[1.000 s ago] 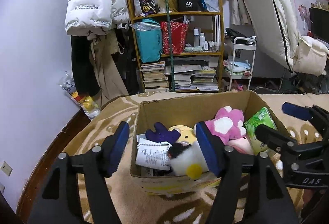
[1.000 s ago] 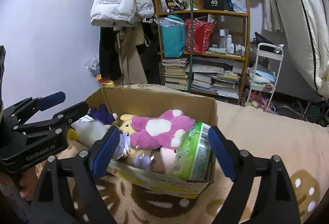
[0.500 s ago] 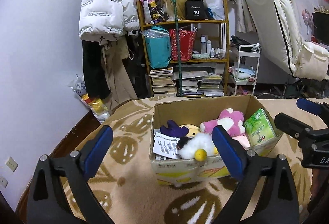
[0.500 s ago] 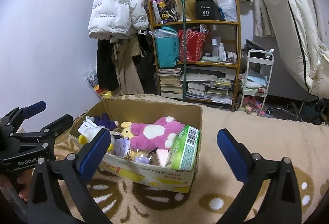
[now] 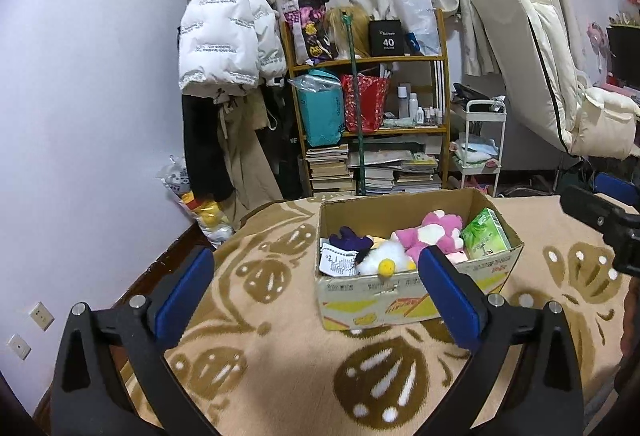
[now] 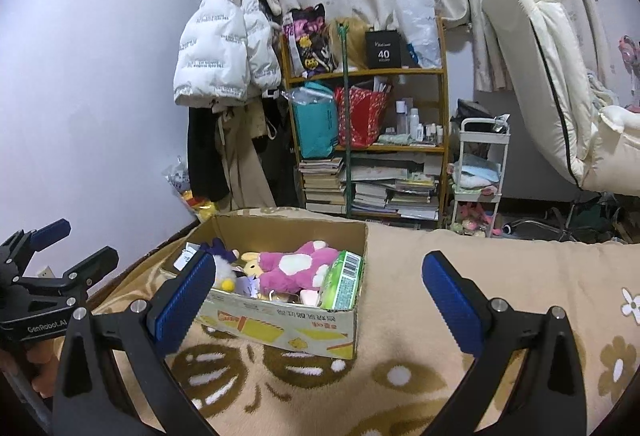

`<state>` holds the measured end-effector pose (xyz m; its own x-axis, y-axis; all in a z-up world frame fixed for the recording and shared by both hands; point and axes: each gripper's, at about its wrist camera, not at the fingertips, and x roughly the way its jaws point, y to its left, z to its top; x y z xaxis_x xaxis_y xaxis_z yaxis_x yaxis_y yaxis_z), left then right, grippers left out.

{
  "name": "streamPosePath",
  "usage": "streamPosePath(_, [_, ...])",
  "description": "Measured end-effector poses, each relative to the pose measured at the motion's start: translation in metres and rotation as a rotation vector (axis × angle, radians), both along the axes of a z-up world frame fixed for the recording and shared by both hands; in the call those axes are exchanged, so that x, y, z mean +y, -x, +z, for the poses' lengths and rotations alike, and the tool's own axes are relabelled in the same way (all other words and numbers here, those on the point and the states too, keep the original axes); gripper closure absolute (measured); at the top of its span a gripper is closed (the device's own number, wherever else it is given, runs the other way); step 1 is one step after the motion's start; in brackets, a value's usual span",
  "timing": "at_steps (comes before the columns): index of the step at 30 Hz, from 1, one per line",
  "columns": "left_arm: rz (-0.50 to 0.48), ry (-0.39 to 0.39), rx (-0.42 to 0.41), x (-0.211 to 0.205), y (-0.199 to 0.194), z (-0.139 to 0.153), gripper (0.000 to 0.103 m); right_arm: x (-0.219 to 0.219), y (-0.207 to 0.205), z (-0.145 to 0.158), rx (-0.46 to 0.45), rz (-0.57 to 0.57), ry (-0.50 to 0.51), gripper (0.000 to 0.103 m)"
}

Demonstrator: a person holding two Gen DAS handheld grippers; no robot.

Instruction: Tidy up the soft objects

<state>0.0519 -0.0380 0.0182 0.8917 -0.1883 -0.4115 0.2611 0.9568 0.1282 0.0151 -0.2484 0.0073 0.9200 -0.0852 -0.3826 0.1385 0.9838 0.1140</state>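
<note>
A cardboard box (image 5: 372, 294) sits on a beige patterned blanket; it also shows in the right wrist view (image 6: 288, 328). Inside lie a pink plush (image 5: 430, 234), a white duck plush (image 5: 386, 262), a dark purple plush (image 5: 350, 238) and a green tissue pack (image 5: 486, 234). My left gripper (image 5: 316, 296) is open and empty, a little in front of the box. My right gripper (image 6: 316, 296) is open and empty, in front of the box and to its right. The pink plush (image 6: 296, 266) and the tissue pack (image 6: 342, 280) show in the right wrist view too.
A wooden shelf (image 5: 372, 123) with books and bags stands behind the bed. A white jacket (image 5: 224, 43) hangs at the left. A white cart (image 5: 480, 147) and a cream chair (image 5: 552, 75) stand at the right. The blanket (image 6: 460, 264) spreads right of the box.
Both grippers have drawn back from the box and risen; the box looks smaller and farther. Both stay open and empty.
</note>
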Motion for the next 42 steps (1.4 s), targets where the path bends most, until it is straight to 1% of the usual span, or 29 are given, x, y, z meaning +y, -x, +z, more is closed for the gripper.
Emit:
streamPosePath(6, [0.017,0.042,0.011,0.018,0.023,0.007,0.002,0.001,0.024,0.012,-0.03,-0.011,-0.007,0.0])
streamPosePath(9, [0.026,0.041,0.004,0.024,0.032,0.009,0.002,0.001,0.036,0.016,-0.044,-0.013,-0.015,0.0])
streamPosePath(13, [0.032,0.05,-0.003,0.03,0.043,0.011,0.002,0.006,0.048,0.021,-0.053,-0.019,0.01,0.0])
streamPosePath(22, [0.042,0.048,-0.012,0.033,0.047,0.007,0.002,0.013,0.06,0.019,-0.052,-0.036,0.036,0.0])
streamPosePath(26, [0.044,0.043,-0.01,0.033,0.046,0.004,0.002,0.012,0.058,0.012,-0.04,-0.043,0.039,0.0])
streamPosePath(34, [0.048,0.042,0.008,0.024,0.03,-0.006,0.002,0.004,0.039,0.0,-0.002,-0.051,0.038,0.0])
streamPosePath(42, [0.044,0.037,0.016,0.019,0.022,-0.013,0.002,0.001,0.028,-0.007,0.019,-0.056,0.029,0.0])
